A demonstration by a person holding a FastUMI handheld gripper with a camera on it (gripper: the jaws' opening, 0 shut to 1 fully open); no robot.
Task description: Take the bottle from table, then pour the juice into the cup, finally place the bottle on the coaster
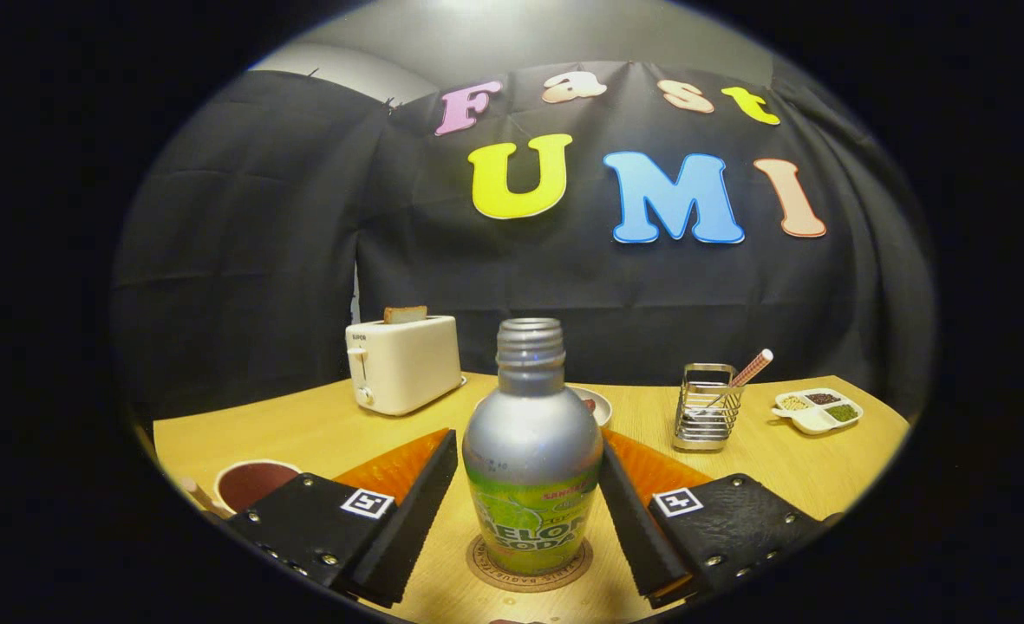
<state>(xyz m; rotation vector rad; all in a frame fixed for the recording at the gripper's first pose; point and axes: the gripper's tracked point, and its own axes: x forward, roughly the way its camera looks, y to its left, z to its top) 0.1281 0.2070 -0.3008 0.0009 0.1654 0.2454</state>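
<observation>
Bottle (532, 451) is standing upright on the round coaster (529, 568), cap off, silver body with a green label, right between the gripper (529, 485) fingers. Fingers look spread: the right one sits just against or barely beside the bottle's side, while the left one has a clear gap of table showing between it and the bottle, so it's not pinching anything as far as I can see. Wooden table (780, 472) runs out ahead. Off beyond the left finger there's a cup (251, 484) with a dark inside, near the table's edge. Further back on the left, a white toaster (403, 364) with a slice of bread (406, 314) poking out the top. Just behind the bottle a small plate (596, 403) peeks out, mostly hidden. To the right, a wire holder (707, 407) with a striped straw (750, 368) leaning in it, and past that a white divided dish (819, 410) with bits of grains or seeds in its sections.
</observation>
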